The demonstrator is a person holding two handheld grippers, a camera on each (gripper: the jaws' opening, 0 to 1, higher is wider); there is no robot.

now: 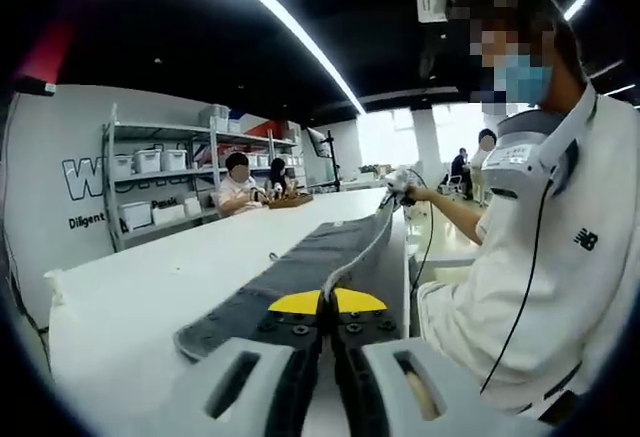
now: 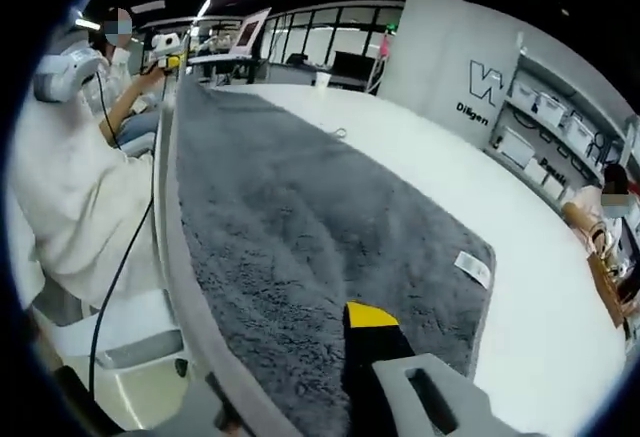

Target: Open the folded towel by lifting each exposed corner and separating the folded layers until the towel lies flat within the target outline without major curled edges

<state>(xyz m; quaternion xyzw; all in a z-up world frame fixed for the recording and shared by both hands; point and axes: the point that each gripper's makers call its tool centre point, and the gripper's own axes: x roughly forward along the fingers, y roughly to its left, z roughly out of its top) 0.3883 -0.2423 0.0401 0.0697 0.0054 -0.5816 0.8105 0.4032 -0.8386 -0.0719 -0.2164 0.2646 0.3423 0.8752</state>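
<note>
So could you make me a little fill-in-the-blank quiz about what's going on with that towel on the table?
1. The towel spread on the table is ____ in colour.
2. A small white ____ is sewn at one towel corner.
3. The left gripper has its jaws ____ on the towel's edge.
4. The table under the towel is ____ in colour.

Missing words: grey; label; shut; white
</note>
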